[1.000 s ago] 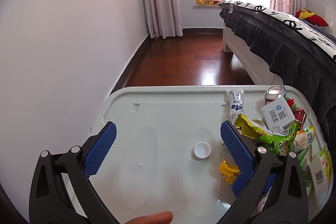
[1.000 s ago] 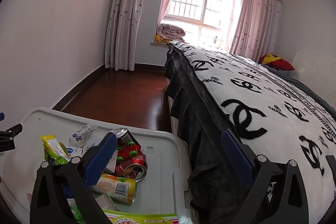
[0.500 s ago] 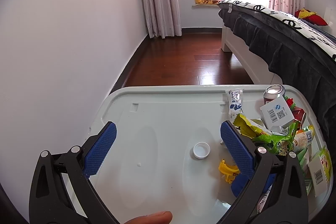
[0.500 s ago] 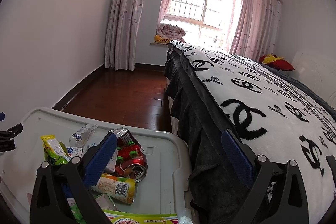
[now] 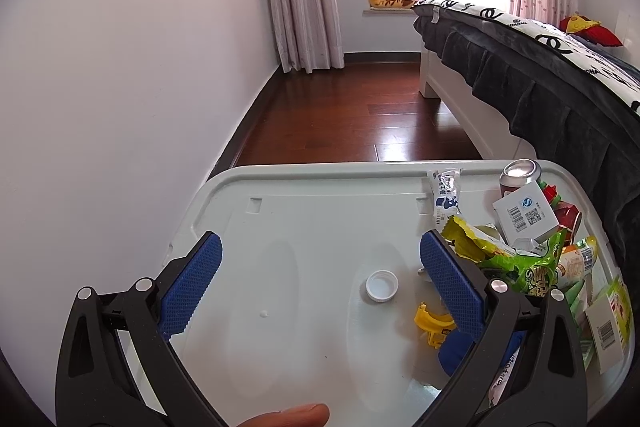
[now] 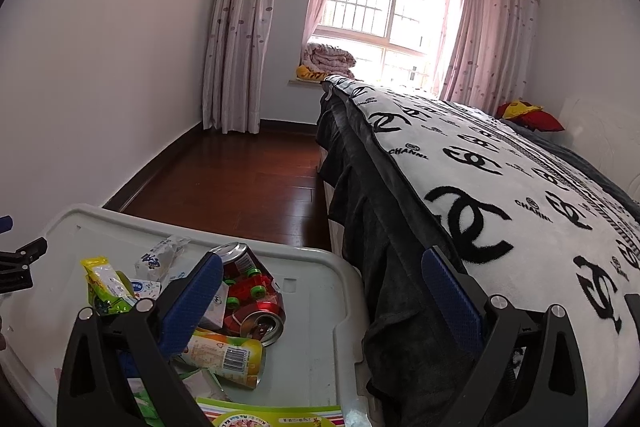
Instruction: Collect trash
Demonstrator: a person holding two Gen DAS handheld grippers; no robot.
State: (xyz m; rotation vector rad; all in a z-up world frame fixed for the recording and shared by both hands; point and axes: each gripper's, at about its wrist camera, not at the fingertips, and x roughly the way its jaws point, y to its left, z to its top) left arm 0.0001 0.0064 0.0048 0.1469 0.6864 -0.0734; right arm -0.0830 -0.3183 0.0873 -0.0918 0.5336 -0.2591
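Task looks barely begun: nothing is held, no bin or bag shows in either view, and all the trash lies on the white plastic lid (image 5: 312, 223), a smooth, glossy moulded panel with rounded corners and shallow oval dimples. Left gripper (image 5: 320, 279) hangs over the lid's bare near-left half, tongs spread wide and empty; blue pads have a fine knurled texture, arms are matte black. Right gripper (image 6: 324, 291) is likewise wide and empty, one finger over the pile at the lid's right side, the other over the bed (image 6: 520, 211) just beside the lid. Trash relative to the lid: a small round white bottle cap (image 5: 381, 285) sits alone near its middle, open side up; a yellow hard-plastic clip (image 5: 432, 323) lies just right of the cap. Along the lid's right edge, heaped and touching: crinkled green snack wrapper (image 5: 528, 267), a white foil sachet (image 5: 445, 195) near the far rim, a small white cardboard box (image 5: 526, 217) with barcode, a crushed red metal can (image 6: 256, 319) on its side, mouth toward the right camera, and a yellow-orange labelled bottle (image 6: 224, 353) lying flat. Judgement: every piece is left to collect; the thin wrappers will crumple, the cap is shallow and likely slippery.
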